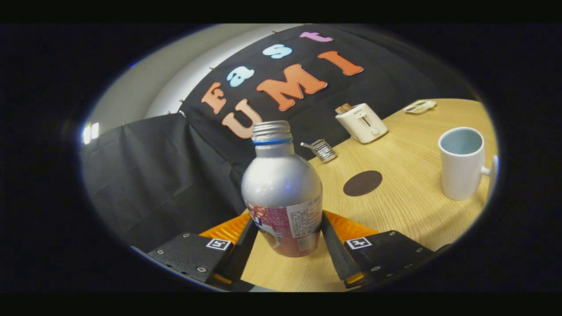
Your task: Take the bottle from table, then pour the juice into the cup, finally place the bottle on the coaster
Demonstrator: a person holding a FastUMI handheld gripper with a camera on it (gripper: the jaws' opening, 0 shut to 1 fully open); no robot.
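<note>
A silver bottle (pixel 282 184) with a red label and an uncapped threaded neck stands between my fingers. My gripper (pixel 286 232) is shut on the bottle, both pads pressing its lower labelled body. The whole view is tilted, and I cannot tell whether the bottle's base rests on the wooden table (pixel 404 210) or hangs just above it. A dark round coaster (pixel 362 183) lies on the table beyond the bottle to the right. Further right stands a white cup (pixel 462 163) with a pale blue inside, its handle turned to the right.
A white toaster (pixel 362 122) sits at the table's far side near the black cloth wall. A small metal coil-like object (pixel 323 150) lies between toaster and bottle. A pale flat device (pixel 420 106) rests at the far right corner. The table's edge runs just behind the bottle.
</note>
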